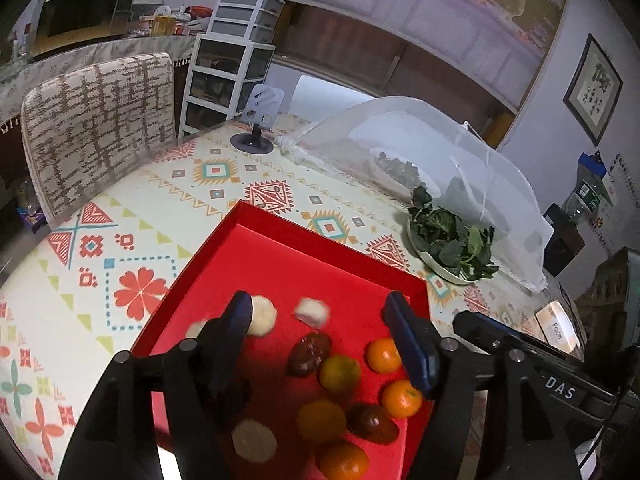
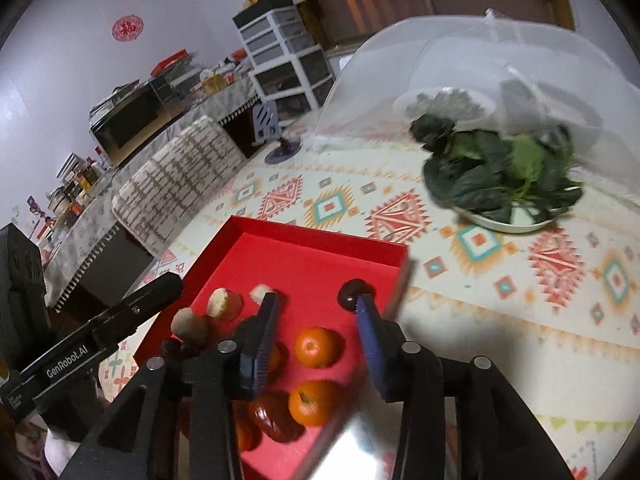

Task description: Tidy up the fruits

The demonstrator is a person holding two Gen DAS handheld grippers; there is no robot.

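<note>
Both grippers hung over the red tray (image 1: 208, 264) when I looked; my left gripper (image 1: 320, 320) had its jaws spread wide with nothing between the pads, and my right gripper (image 2: 316, 312) stood less widely parted, also holding nothing; neither touched any fruit. Nearest my left gripper, inside the tray, lay the oranges (image 1: 401, 398), several scattered toward the tray's near right corner; two dark brown fruits (image 1: 309, 353) lay among them, one near the tray's middle, one closer in. Pale round fruits (image 1: 255, 440) sat along the tray's left side, one at the near edge, others (image 1: 262, 316) further in by the left finger; I could not tell what kind they were, the picture being blurred. From my right wrist I saw a dark glossy fruit (image 2: 354, 294) alone near the tray's far right wall, just beyond the right fingertip. Beyond the tray, on the patterned tablecloth (image 2: 480, 280), stood a plate of leafy greens (image 2: 500, 184); behind that rose a white mesh food cover (image 1: 420, 140); farthest from the tray stood a patterned chair (image 1: 100, 120).
</note>
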